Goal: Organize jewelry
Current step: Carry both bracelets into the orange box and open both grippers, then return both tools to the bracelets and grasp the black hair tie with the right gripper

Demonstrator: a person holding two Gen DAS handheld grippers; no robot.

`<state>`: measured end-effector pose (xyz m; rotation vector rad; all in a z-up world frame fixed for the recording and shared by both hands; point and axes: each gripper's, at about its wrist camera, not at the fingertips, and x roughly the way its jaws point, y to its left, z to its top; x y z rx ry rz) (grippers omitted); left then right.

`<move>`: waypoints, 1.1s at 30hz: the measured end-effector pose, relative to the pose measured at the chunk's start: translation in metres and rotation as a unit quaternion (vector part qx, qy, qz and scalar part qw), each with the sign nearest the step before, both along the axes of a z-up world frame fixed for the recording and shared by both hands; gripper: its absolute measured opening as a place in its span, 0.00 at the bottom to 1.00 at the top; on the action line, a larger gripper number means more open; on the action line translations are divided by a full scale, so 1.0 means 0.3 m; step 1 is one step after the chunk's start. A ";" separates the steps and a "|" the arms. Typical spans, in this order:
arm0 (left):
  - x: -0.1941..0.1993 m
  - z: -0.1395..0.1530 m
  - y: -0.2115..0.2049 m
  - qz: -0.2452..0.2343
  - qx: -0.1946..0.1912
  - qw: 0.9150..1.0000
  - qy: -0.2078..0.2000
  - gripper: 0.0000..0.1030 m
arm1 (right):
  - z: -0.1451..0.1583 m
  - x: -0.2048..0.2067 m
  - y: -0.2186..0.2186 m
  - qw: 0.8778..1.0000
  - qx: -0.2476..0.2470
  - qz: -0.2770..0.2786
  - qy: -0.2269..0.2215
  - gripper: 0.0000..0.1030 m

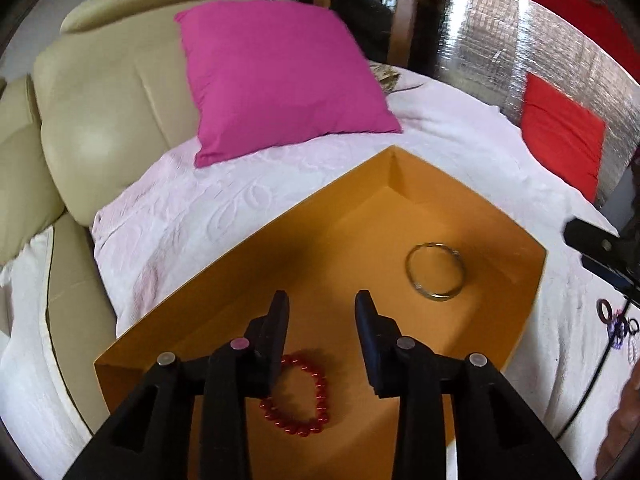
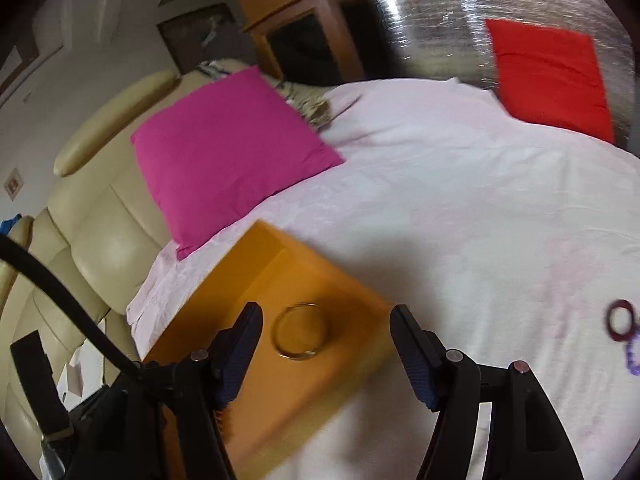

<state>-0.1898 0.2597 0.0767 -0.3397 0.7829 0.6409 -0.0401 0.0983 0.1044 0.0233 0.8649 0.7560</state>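
An open orange box [image 1: 248, 264] lies on a pale pink bed cover [image 1: 192, 216]. On its floor lie a metal bangle [image 1: 438, 297] toward the far right and a red bead bracelet [image 1: 322, 388] at the near side. My left gripper [image 1: 322, 300] hangs open over the box. The red bracelet lies below and between its fingers, partly hidden behind the left one. In the right wrist view my right gripper [image 2: 326, 312] stands wide open and holds nothing, above the box [image 2: 280, 400] and the bangle [image 2: 298, 354]. Purple jewelry [image 2: 612, 328] lies on the cover to its right.
A pink cushion [image 1: 280, 80] leans on a beige leather backrest [image 1: 100, 120] behind the box. A red cushion [image 1: 560, 140] rests against a silver foil panel [image 1: 500, 40] at the far right. More small rings and purple beads [image 1: 618, 328] lie right of the box.
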 end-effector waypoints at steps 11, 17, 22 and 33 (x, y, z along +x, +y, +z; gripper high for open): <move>0.128 0.064 -0.356 -0.105 0.120 0.987 -0.023 0.51 | -0.042 0.023 -0.592 0.992 -0.016 -0.125 0.012 0.68; 0.240 0.072 -0.590 -0.194 0.125 0.973 -0.020 0.52 | -0.062 0.059 -0.942 0.978 0.025 -0.205 0.032 0.68; 0.366 0.091 -0.762 -0.251 0.108 0.961 -0.038 0.52 | -0.080 0.108 -1.146 0.965 0.062 -0.250 0.051 0.62; 0.558 -0.033 -0.883 -0.305 0.042 0.951 0.002 0.52 | -0.185 0.256 -1.262 0.948 0.158 -0.242 0.134 0.36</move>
